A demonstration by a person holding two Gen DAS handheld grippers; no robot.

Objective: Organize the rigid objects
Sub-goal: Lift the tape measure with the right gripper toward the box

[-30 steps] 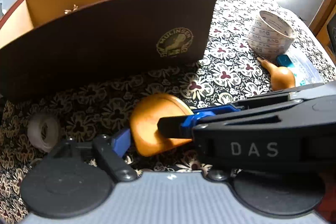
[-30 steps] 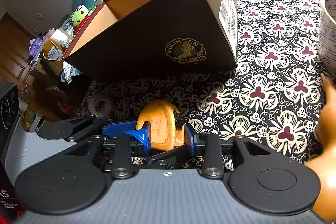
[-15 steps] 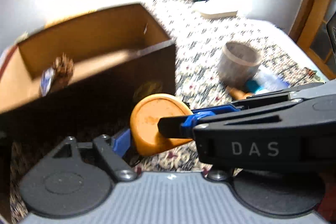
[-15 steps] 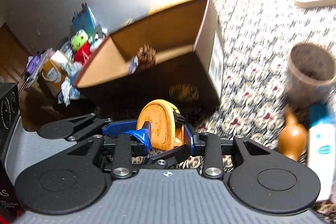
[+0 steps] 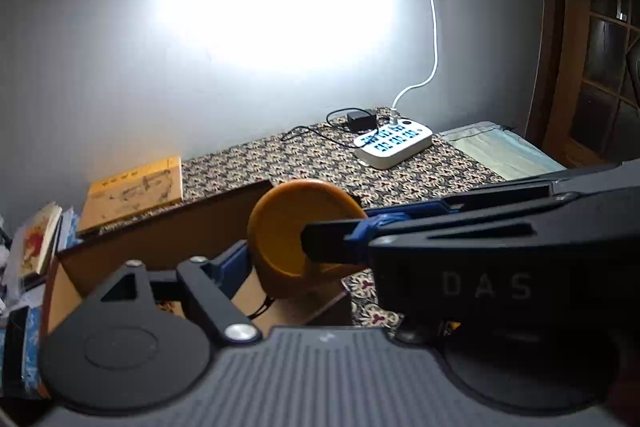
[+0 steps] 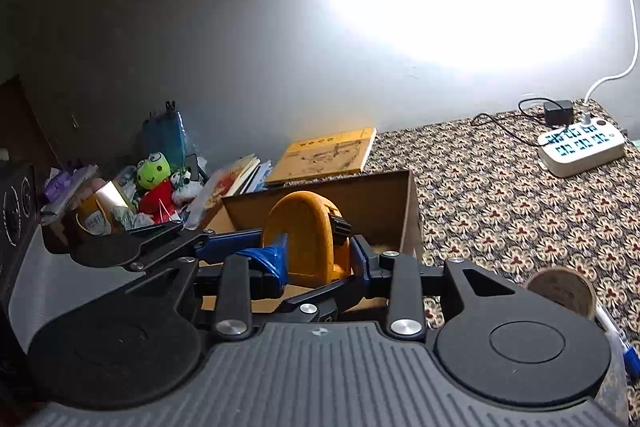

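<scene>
Both grippers are clamped on the same orange tape measure (image 6: 308, 239), held up in the air over the open brown box (image 6: 404, 203). The right gripper (image 6: 318, 257) pinches it across its flat sides, a blue pad pressed against each face. The left gripper (image 5: 276, 259) comes in from the left and grips it crosswise; in the left wrist view the tape measure (image 5: 288, 235) sits between a blue finger on the near left and the right gripper's black finger lying across its right face.

The box stands on a table with a flowered cloth (image 6: 520, 211), and the tape measure hangs just above the box's near right part. What lies inside the box is too hidden to make out.

On the far right of the table is a white power strip (image 6: 580, 147) with a black plug and a white cable rising up the wall. A yellow book (image 6: 328, 155) lies just beyond the box's far edge. Left of it sits a heap of clutter with a green frog toy (image 6: 154, 171). Near right, a tape roll (image 6: 560, 291) rests on the cloth beside a blue-capped pen (image 6: 620, 343).
</scene>
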